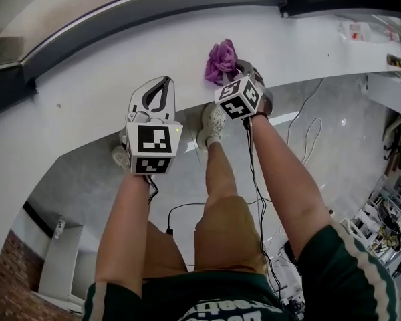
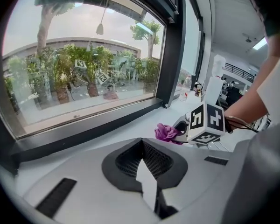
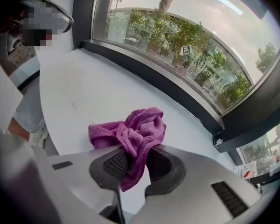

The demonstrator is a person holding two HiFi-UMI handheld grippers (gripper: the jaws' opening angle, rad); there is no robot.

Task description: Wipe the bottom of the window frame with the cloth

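The cloth (image 3: pixel 130 134) is bunched and clamped between the right gripper's (image 3: pixel 133 167) jaws, over the white sill (image 3: pixel 79 87) and short of the dark frame (image 3: pixel 172 87). The left gripper (image 2: pixel 142 167), jaws together and empty, hangs over the sill's near edge beside it. Small bottles (image 1: pixel 353 31) stand at the sill's right end. Cables (image 1: pixel 306 122) trail across the grey floor (image 1: pixel 80 192) below. Trees (image 3: pixel 186 36) show outside.

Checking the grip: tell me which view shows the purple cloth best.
The right gripper view: the purple cloth fills its centre, pinched in the right gripper. The head view shows a small bunch; the left gripper view, a distant patch.
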